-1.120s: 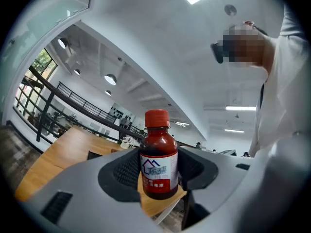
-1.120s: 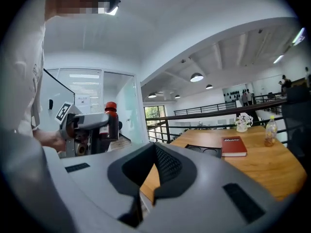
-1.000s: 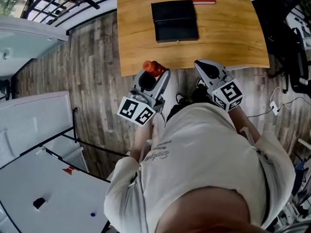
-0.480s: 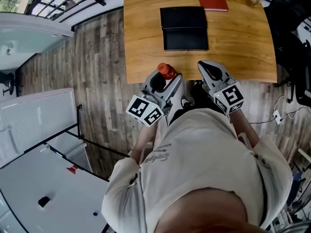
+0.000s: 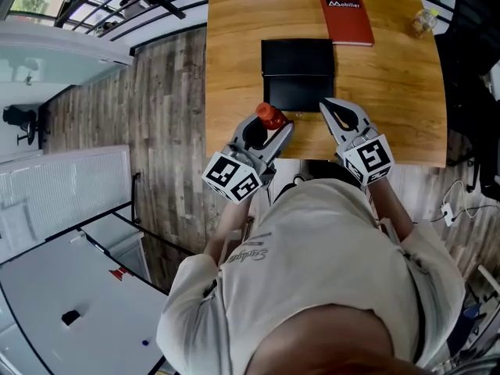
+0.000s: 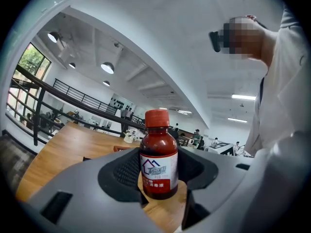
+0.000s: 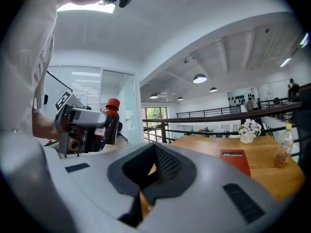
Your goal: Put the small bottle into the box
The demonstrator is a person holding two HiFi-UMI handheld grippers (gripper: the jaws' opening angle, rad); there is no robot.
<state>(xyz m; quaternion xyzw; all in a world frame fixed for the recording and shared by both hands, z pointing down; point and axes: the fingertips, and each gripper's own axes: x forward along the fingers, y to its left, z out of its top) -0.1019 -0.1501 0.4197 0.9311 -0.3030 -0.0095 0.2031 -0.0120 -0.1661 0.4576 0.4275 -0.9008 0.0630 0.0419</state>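
Observation:
The small bottle (image 6: pixel 159 159), brown with a red cap and a white label, stands upright between the jaws of my left gripper (image 6: pixel 158 181), which is shut on it. In the head view the left gripper (image 5: pixel 269 129) holds the bottle (image 5: pixel 270 116) over the wooden table's near edge, just left of the front of the black box (image 5: pixel 298 73). The box lies flat with its lid shut. My right gripper (image 5: pixel 341 116) is open and empty at the box's front right corner. From the right gripper view I see the left gripper (image 7: pixel 80 125) with the bottle (image 7: pixel 111 120) at the left.
The wooden table (image 5: pixel 234 45) carries a red book (image 5: pixel 347 18) behind the box and a clear plastic bottle (image 5: pixel 423 22) at the far right. A vase of flowers (image 7: pixel 249 130) stands farther back. Plank floor and a white cabinet (image 5: pixel 62 201) lie to the left.
Both grippers have moved forward from in front of the table to over its near edge, closer to the box. The bottle stays held in the left gripper.

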